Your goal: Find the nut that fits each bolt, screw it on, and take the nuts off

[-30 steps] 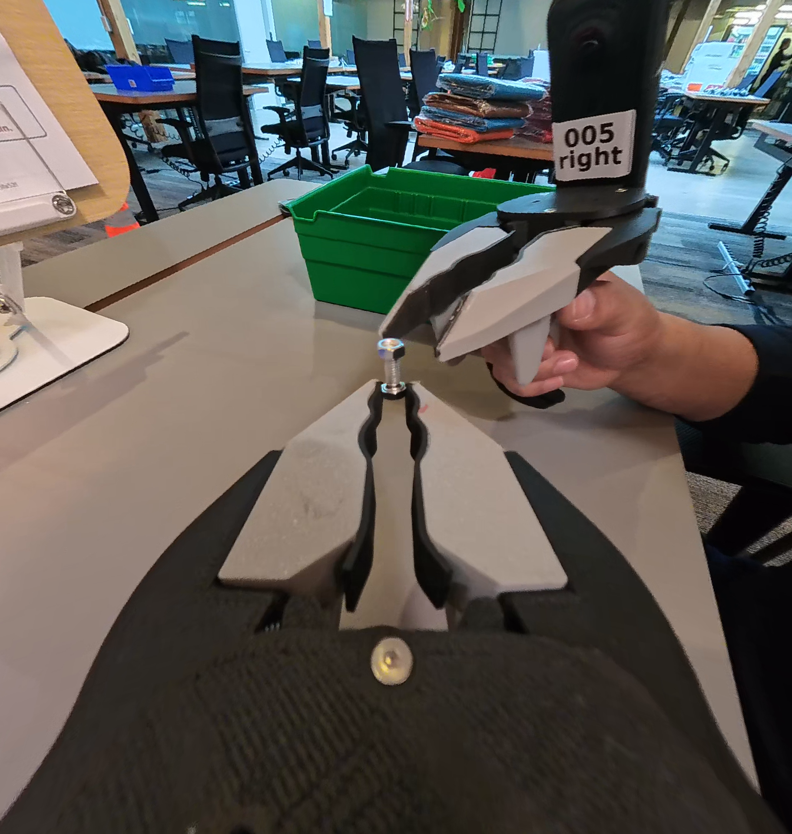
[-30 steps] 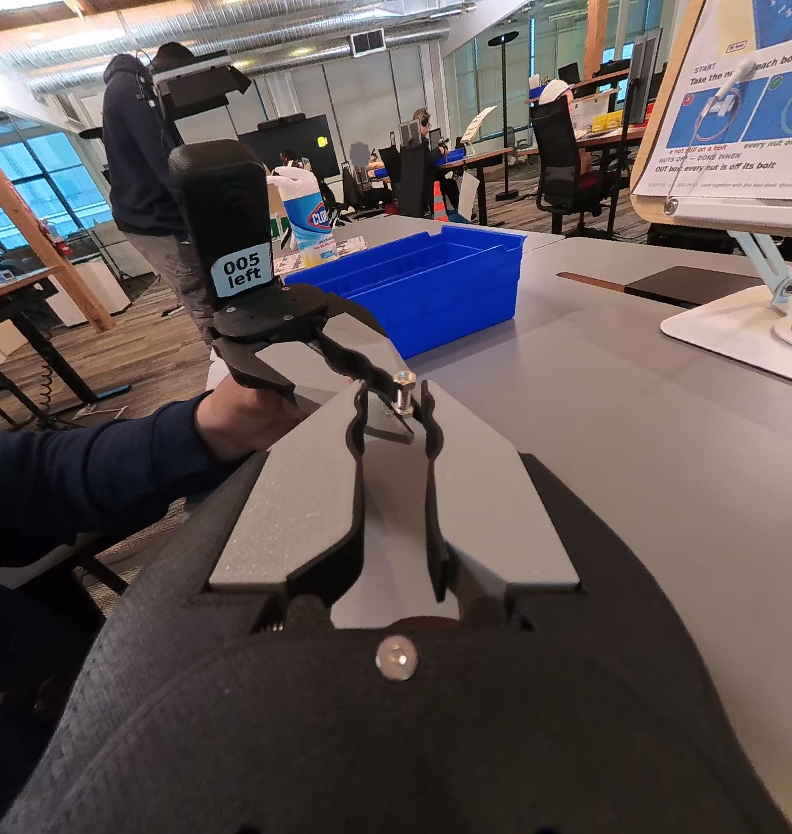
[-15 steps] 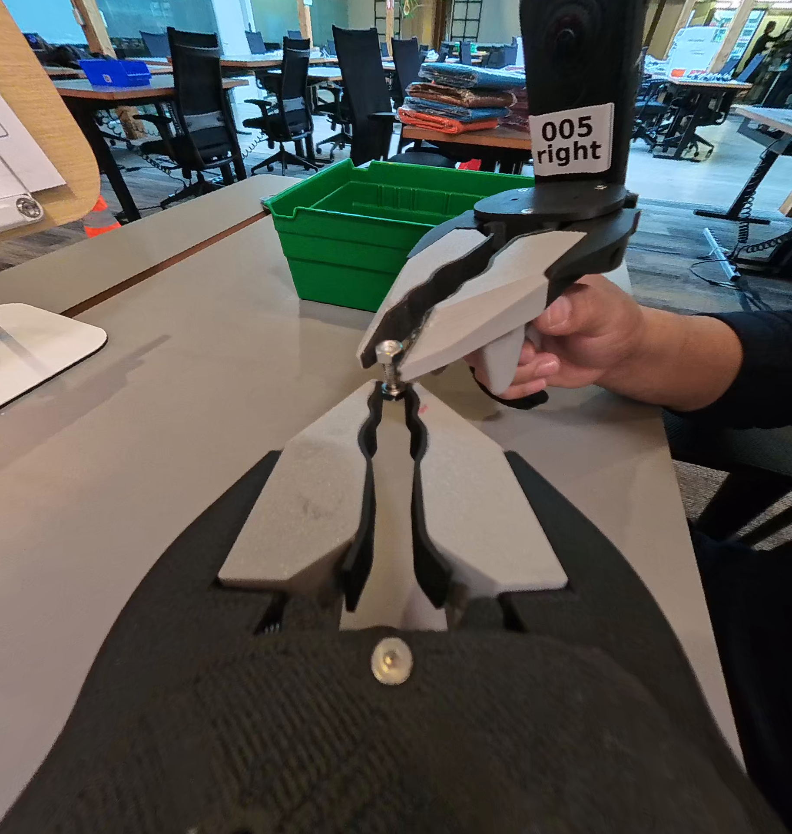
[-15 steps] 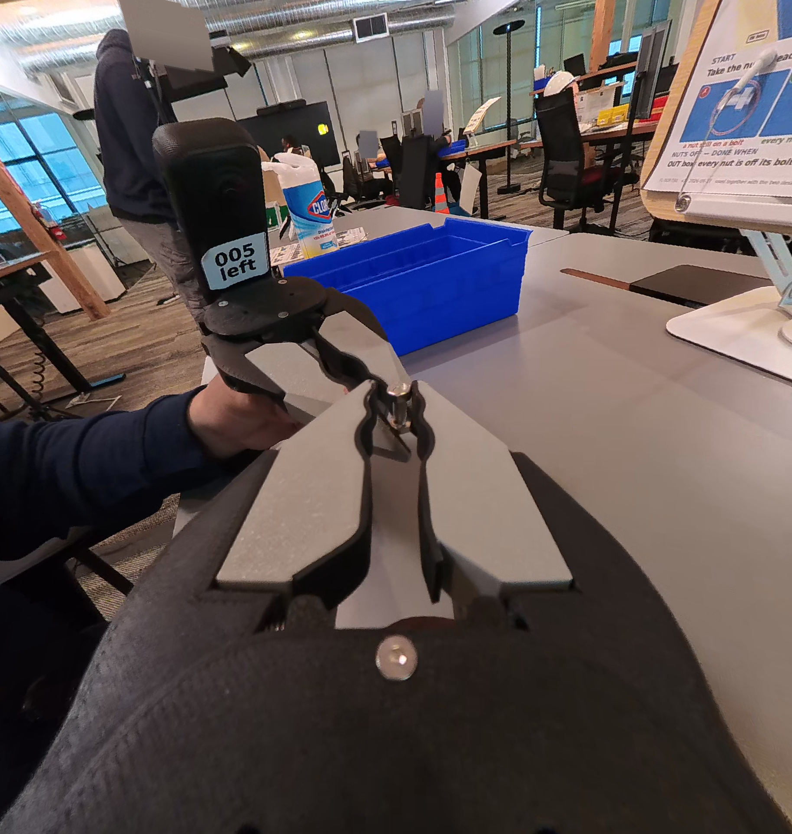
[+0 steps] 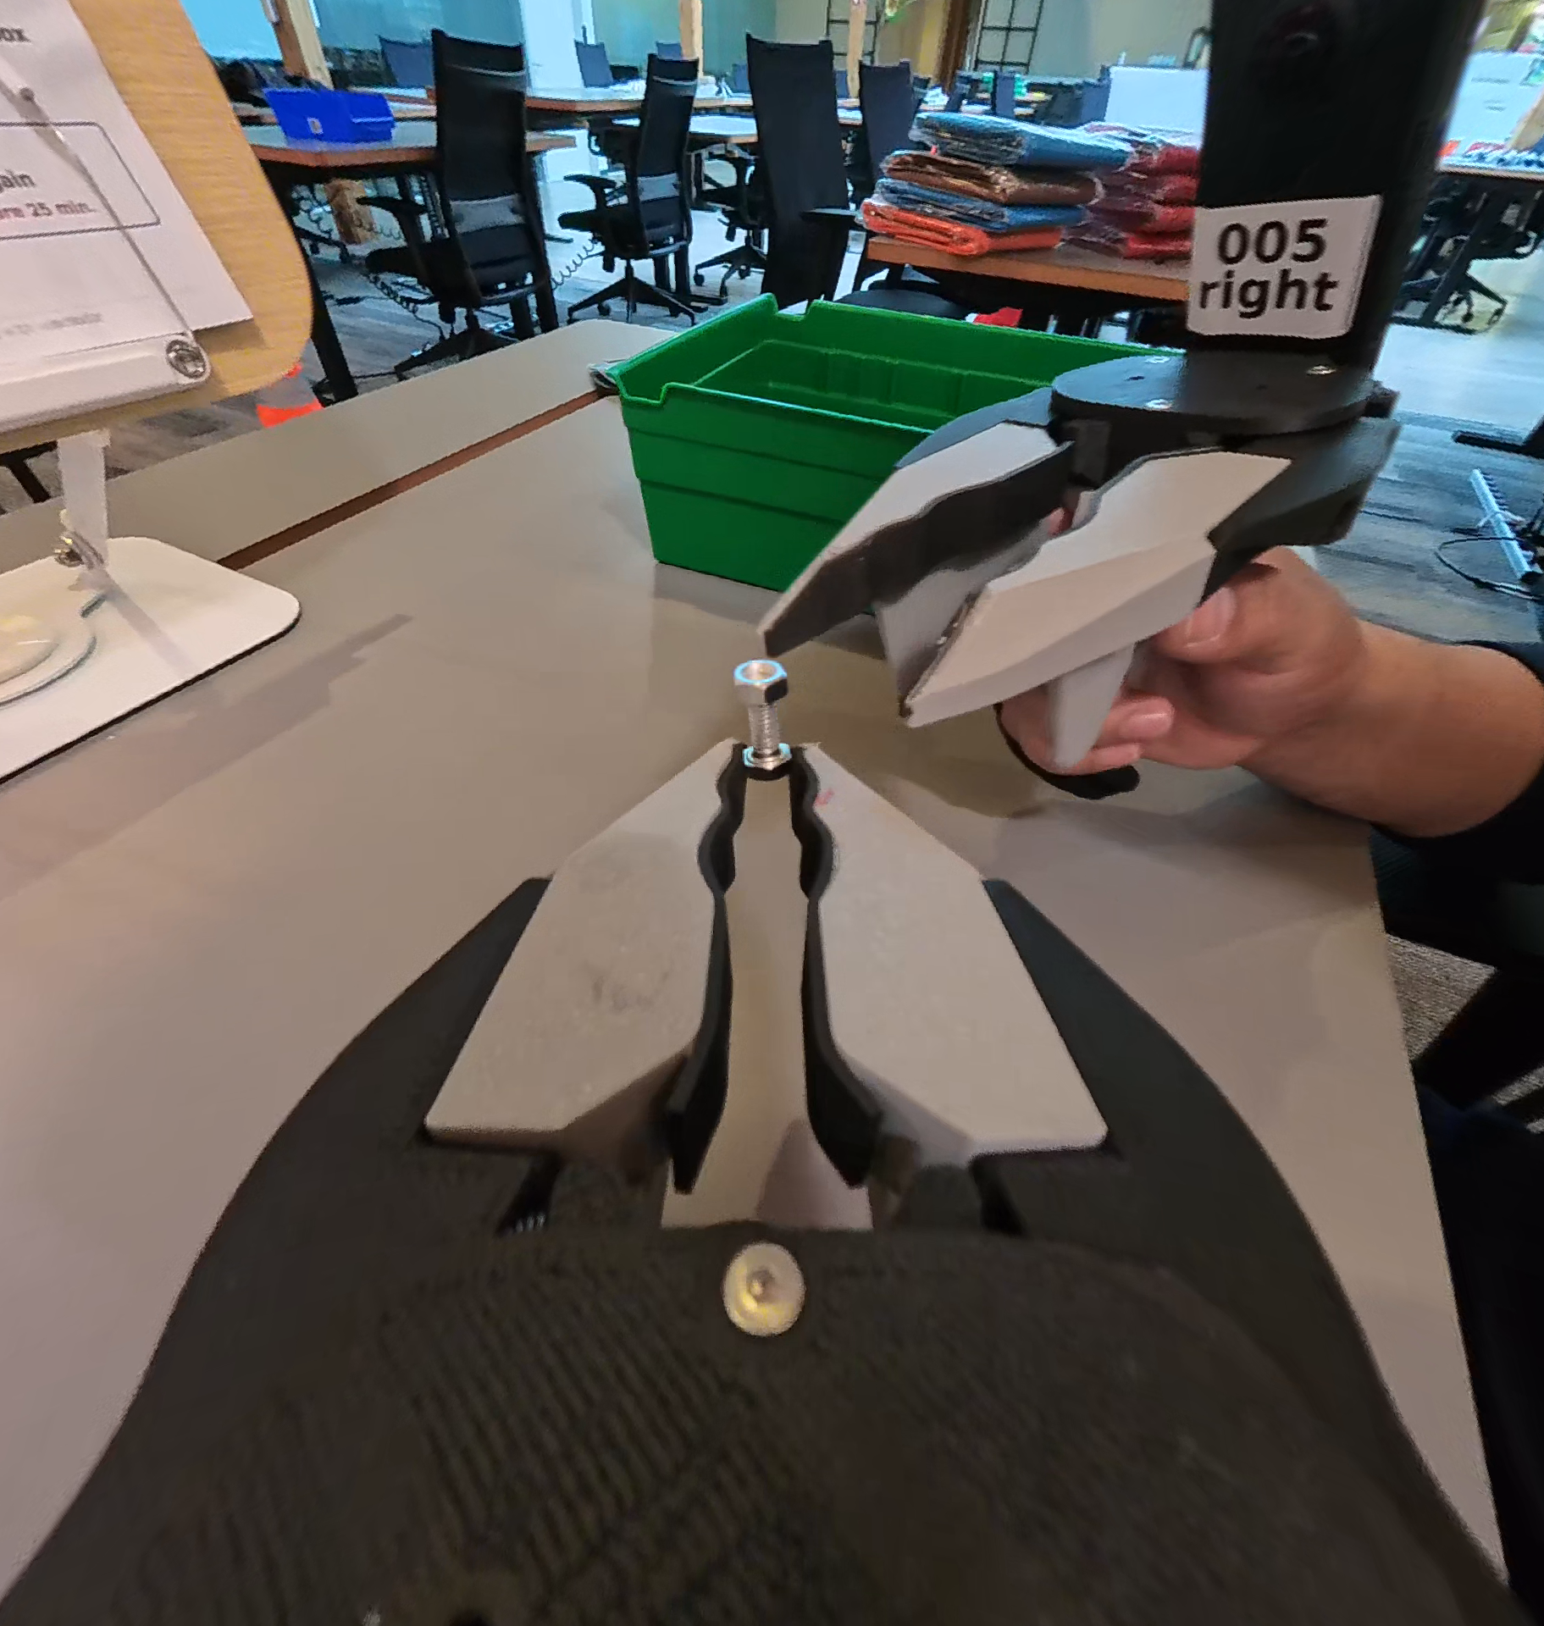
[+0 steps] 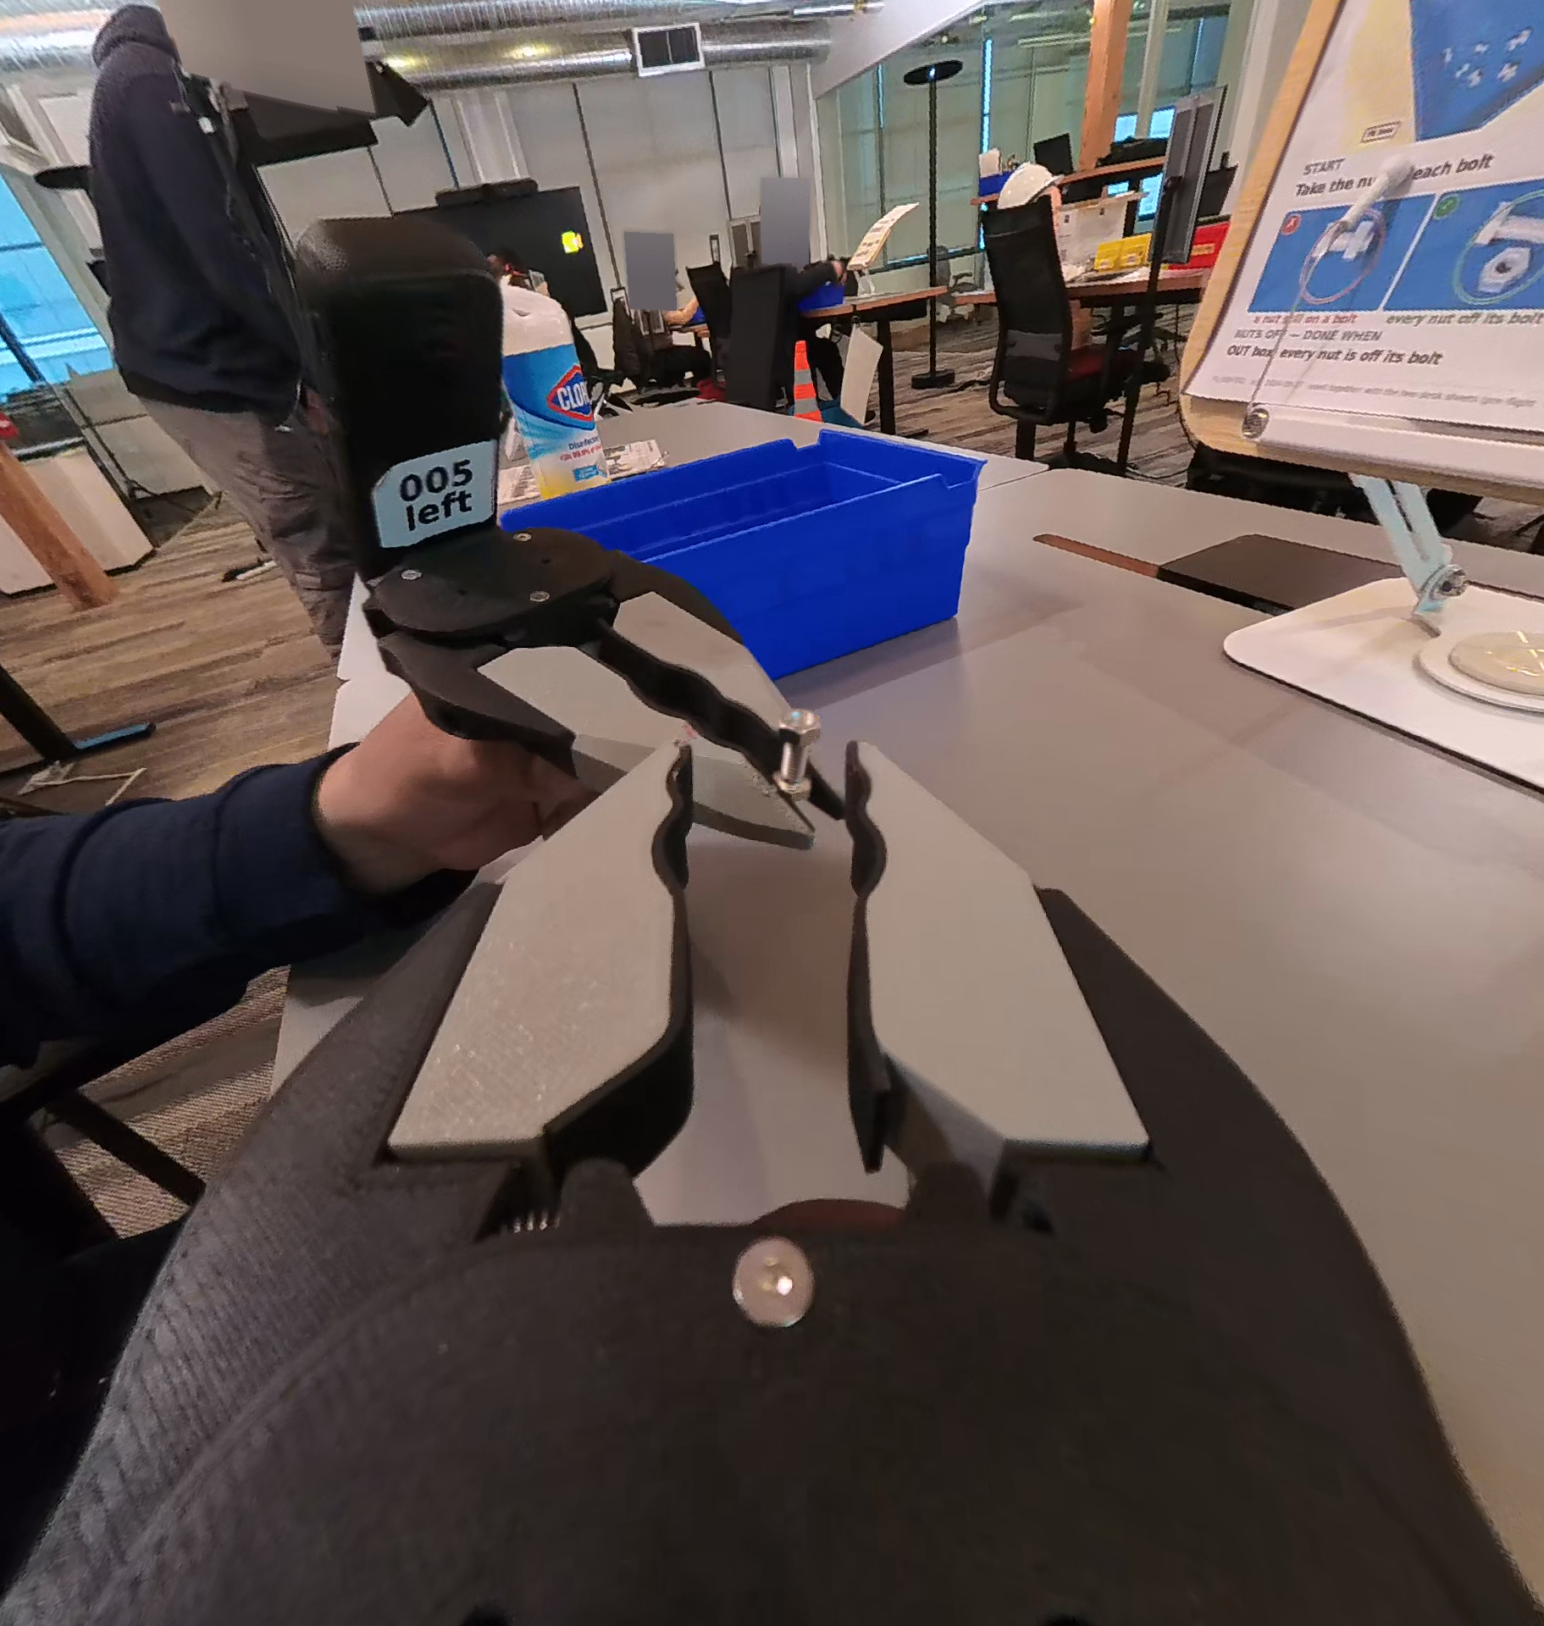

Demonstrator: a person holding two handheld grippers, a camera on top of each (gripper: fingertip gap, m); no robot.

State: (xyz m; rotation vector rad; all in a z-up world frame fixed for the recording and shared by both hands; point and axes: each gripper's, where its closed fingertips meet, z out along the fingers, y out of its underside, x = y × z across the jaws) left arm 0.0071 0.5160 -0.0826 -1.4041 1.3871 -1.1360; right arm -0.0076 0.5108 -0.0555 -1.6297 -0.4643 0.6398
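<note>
The left gripper point(image 5: 764, 764) is clamped on a nut point(image 5: 769, 754) at its fingertips, holding the bolt point(image 5: 761, 711) upright above the grey table point(image 5: 451, 669); the right gripper point(image 6: 766, 774) stands apart, empty, just beside the bolt's head; a green bin point(image 5: 750, 457) sits behind.

The bottom of the bolt point(image 5: 761, 720) is hidden between the tips of the left claw point(image 5: 765, 774). The small nut point(image 5: 768, 754) there is too tiny to be seen well. The paper sign point(image 6: 1402, 229) is cut off by the edge. The inside of the blue box point(image 6: 786, 563) is mostly hidden by its wall.
</note>
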